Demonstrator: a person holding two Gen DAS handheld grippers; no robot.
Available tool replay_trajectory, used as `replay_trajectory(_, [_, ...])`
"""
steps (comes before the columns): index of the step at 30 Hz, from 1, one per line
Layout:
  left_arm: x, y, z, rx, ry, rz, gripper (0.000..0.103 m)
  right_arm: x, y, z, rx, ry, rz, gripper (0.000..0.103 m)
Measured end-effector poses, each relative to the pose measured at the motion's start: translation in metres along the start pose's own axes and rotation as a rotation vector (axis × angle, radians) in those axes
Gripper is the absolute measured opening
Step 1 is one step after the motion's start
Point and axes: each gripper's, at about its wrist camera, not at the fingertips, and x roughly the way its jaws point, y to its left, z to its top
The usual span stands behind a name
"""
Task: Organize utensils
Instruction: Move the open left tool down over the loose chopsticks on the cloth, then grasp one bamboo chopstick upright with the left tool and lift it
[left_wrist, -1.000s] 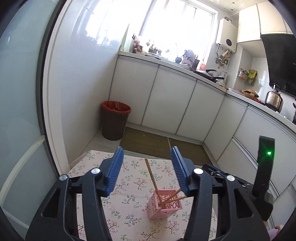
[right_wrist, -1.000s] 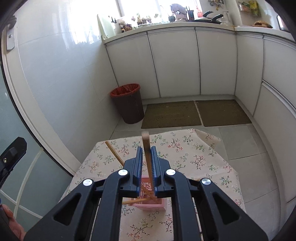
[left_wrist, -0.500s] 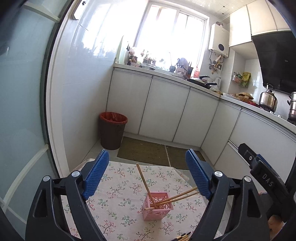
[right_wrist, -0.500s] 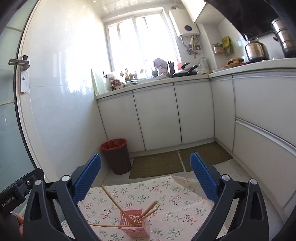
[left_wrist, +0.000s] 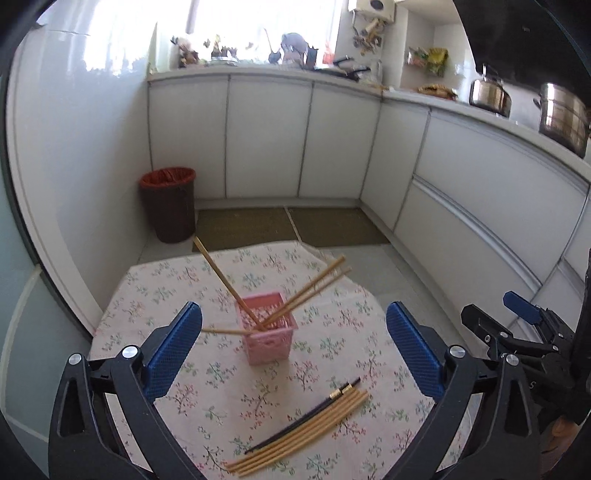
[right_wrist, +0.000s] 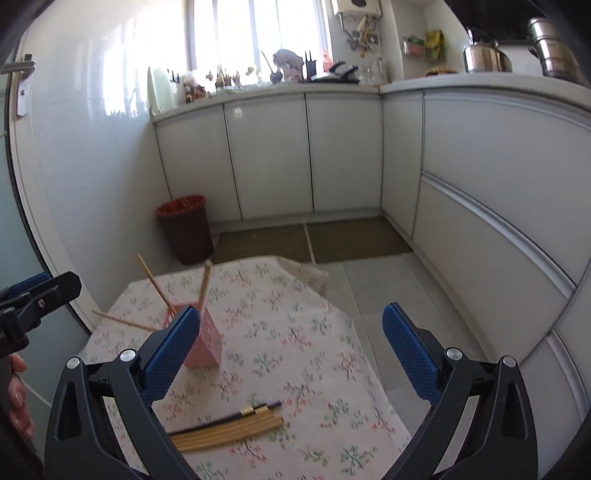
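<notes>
Chopsticks (left_wrist: 306, 432) near pink basket (left_wrist: 267, 339)

Background, kitchen:

- White cabinets (left_wrist: 266, 136) along the far wall and the right side, doors shut.
- Brown bin (left_wrist: 169, 205) with a red liner on the floor, in the corner left of the cabinets, against the tiled wall (left_wrist: 81, 147).
- Two brown mats (left_wrist: 243, 227) side by side on the floor in front of the cabinets.
- Bright window (right_wrist: 255, 33) above the far worktop; small clutter lined up beneath it, too small to identify.
- Steel kettle (left_wrist: 489, 96) and steel pot (left_wrist: 563, 118) on the right worktop.
- White box-shaped unit (right_wrist: 356, 7) mounted high on the wall right of the window.
- Door handle (right_wrist: 22, 88) at the left edge of the right wrist view.
</notes>
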Motion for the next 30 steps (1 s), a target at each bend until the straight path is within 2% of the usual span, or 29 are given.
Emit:
replay_trajectory(5, [0.053, -0.023, -0.021, 0.093, 0.222, -0.019, 0.096, 0.018, -0.031, -0.023, 0.08, 0.089, -0.1, 0.096])
replay_trajectory(10, [0.113, -0.047, -0.058, 0.218, 0.461, -0.083, 0.094, 0.04, -0.06, -0.036, 0.191, 0.23, -0.093, 0.096])
replay_trajectory(11, [0.122, -0.052, -0.064, 0.235, 0.492, -0.099, 0.09, 0.045, -0.067, -0.041, 0.224, 0.262, -0.088, 0.096])
replay_trajectory(13, [0.142, -0.062, -0.075, 0.274, 0.569, -0.134, 0.06, 0.054, -0.083, -0.05, 0.306, 0.322, -0.07, 0.096])
replay_trajectory(15, [0.161, -0.069, -0.085, 0.289, 0.637, -0.174, 0.046, 0.063, -0.098, -0.059, 0.373, 0.379, -0.063, 0.096])
replay_trajectory(18, [0.182, -0.083, -0.094, 0.348, 0.688, -0.18, 0.03, 0.074, -0.112, -0.069, 0.44, 0.442, -0.067, 0.096])
replay_trajectory(21, [0.2, -0.091, -0.1, 0.368, 0.733, -0.189, 0.018, 0.081, -0.117, -0.078, 0.453, 0.485, -0.078, 0.096])
replay_trajectory(25, [0.223, -0.095, -0.109, 0.364, 0.785, -0.192, 0.013, 0.09, -0.116, -0.088, 0.461, 0.532, -0.059, 0.096])
replay_trajectory(30, [0.244, -0.088, -0.114, 0.324, 0.828, -0.181, 0.011, 0.092, -0.113, -0.091, 0.447, 0.546, -0.047, 0.096])
